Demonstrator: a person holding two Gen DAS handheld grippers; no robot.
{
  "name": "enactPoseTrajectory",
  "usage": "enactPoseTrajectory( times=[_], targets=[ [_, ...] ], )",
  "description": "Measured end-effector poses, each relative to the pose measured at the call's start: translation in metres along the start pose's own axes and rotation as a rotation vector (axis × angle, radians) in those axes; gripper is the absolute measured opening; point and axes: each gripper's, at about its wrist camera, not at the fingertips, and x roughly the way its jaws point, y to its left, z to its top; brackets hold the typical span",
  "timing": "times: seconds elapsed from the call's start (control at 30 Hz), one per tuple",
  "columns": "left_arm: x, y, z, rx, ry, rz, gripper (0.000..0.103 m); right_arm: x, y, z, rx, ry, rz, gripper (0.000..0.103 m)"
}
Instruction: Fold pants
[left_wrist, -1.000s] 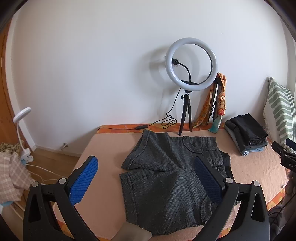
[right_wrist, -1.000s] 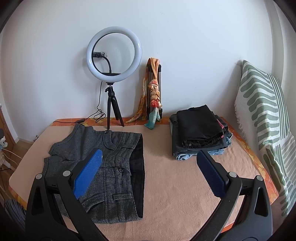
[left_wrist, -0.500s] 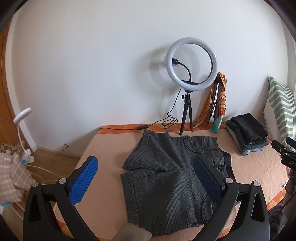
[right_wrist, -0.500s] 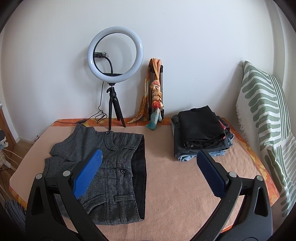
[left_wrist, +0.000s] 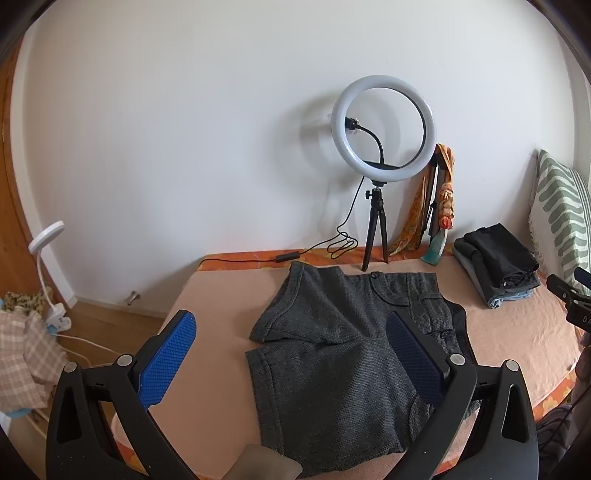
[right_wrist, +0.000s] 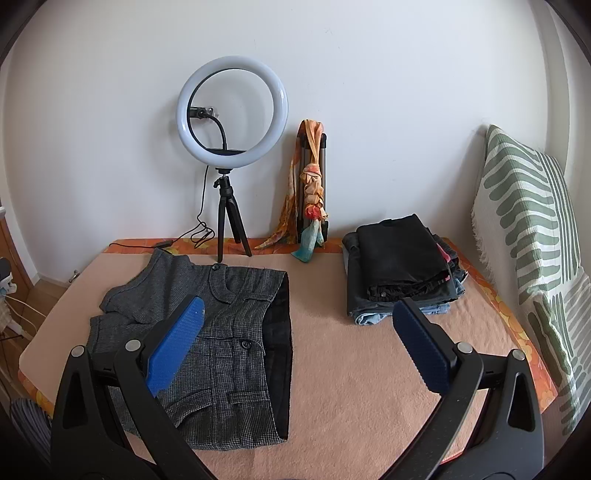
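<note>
Grey tweed shorts (left_wrist: 332, 354) lie flat on the peach blanket, waistband to the right, legs to the left, the far leg slightly folded over. They also show in the right wrist view (right_wrist: 221, 332). My left gripper (left_wrist: 291, 350) is open and empty, held above the near part of the shorts. My right gripper (right_wrist: 299, 332) is open and empty, above the blanket just right of the waistband. The right gripper's tip shows at the edge of the left wrist view (left_wrist: 569, 299).
A ring light on a tripod (right_wrist: 231, 147) stands at the back by the wall, with its cable (left_wrist: 314, 251). A stack of folded clothes (right_wrist: 399, 266) lies at the back right. A green-striped cushion (right_wrist: 532, 229) stands on the right. A scarf on a stand (right_wrist: 312, 192) leans on the wall.
Both grippers have drifted slightly; the views shifted a little, with the shorts and the stack lower and nearer. Nothing was gripped or moved.
</note>
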Motion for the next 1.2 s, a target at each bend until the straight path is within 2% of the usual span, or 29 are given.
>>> enactPoseTrajectory(
  times=[0.43,0.7,0.97,1.2],
  targets=[
    [0.033,0.027,0.006,0.034,0.045,0.014,0.103,0.020,0.011,0.011,-0.038,0.010,0.021,0.103],
    [0.076,0.060,0.021,0.037,0.071,-0.051,0.103,0.050,0.014,0.024,-0.080,0.011,0.060,0.103],
    [0.136,0.071,0.044,0.093,0.127,-0.104,0.102,0.116,0.002,0.046,-0.101,0.077,0.125,0.103],
    [0.221,0.080,0.052,-0.004,0.257,-0.192,0.102,0.186,-0.010,0.060,-0.093,0.137,0.189,0.103]
  ],
)
